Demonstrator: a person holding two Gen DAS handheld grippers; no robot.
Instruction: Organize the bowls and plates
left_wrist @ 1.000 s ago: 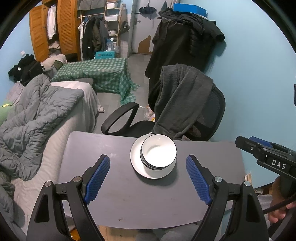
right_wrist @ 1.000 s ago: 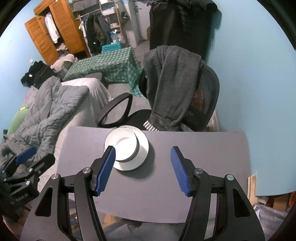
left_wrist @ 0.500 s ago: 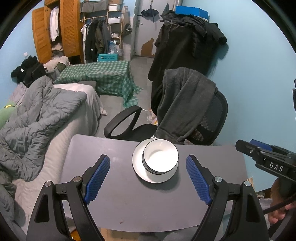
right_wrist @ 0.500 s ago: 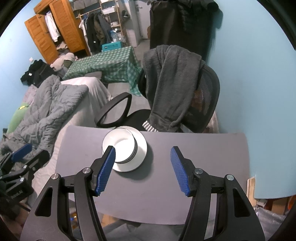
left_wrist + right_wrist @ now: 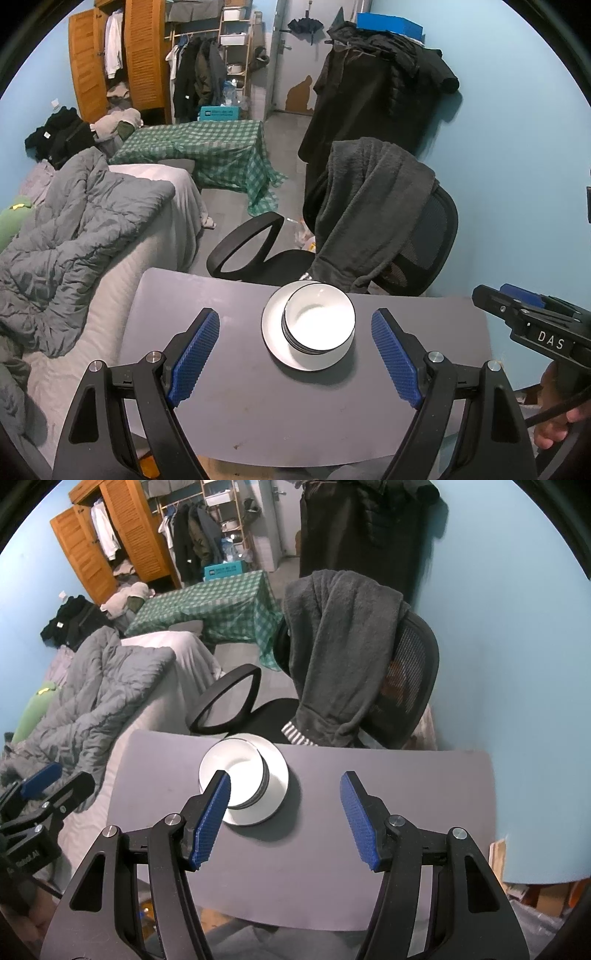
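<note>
A stack of white bowls with dark rims point(image 5: 319, 319) sits on a white plate point(image 5: 273, 332) near the far edge of the grey table point(image 5: 258, 406). My left gripper point(image 5: 295, 354) is open and empty, held back from the stack and above the table. My right gripper point(image 5: 284, 816) is open and empty too. In the right wrist view the bowls point(image 5: 232, 771) and plate point(image 5: 275, 779) lie ahead to the left, partly behind my left finger point(image 5: 212, 812). The other gripper shows at the edge of each view, the right one point(image 5: 532, 325) and the left one point(image 5: 40, 794).
A black office chair point(image 5: 417, 236) draped with a grey garment point(image 5: 369, 206) stands just behind the table. A bed with a grey quilt point(image 5: 74, 236) is on the left. A blue wall point(image 5: 517, 147) runs along the right.
Both grippers have drawn back and risen a little, so the stack looks smaller and farther. The bowls and plate have not moved. Both grippers stay open.
</note>
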